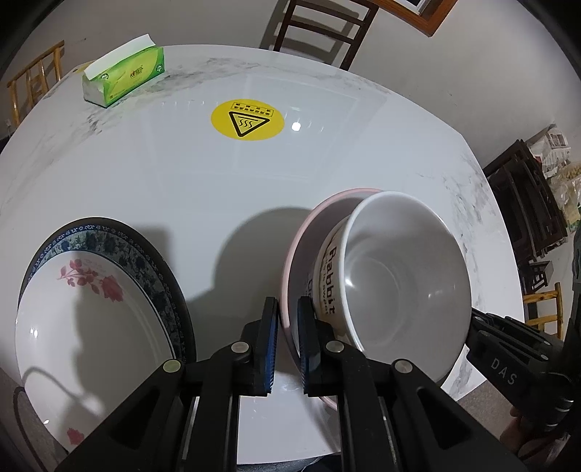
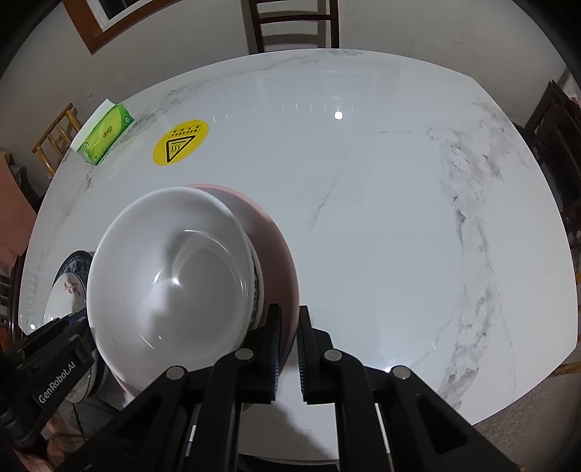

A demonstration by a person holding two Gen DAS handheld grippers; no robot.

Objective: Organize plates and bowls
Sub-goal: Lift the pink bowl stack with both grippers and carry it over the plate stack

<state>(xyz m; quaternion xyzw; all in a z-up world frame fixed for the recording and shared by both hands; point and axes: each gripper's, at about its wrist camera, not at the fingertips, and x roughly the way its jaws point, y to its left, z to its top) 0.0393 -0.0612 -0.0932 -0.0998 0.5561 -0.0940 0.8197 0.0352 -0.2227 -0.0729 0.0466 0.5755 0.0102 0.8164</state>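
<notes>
A white bowl (image 1: 399, 276) (image 2: 170, 276) lettered "Rabbit" on its side sits tilted inside a wider pink bowl (image 1: 305, 254) (image 2: 268, 232). My left gripper (image 1: 288, 308) is shut on the pink bowl's near-left rim. My right gripper (image 2: 288, 316) is shut on the same rim at the opposite side, and its body shows at the right edge of the left wrist view. To the left lies a stack of plates (image 1: 90, 326) (image 2: 69, 290): a white one with red flowers on top, over a blue-patterned one and a black one.
The white marble table (image 1: 181, 181) (image 2: 381, 218) carries a green tissue box (image 1: 123, 76) (image 2: 105, 136) at the far left and a yellow warning sticker (image 1: 247, 119) (image 2: 180, 142). A dark wooden chair (image 1: 323, 29) (image 2: 294, 25) stands behind the far edge.
</notes>
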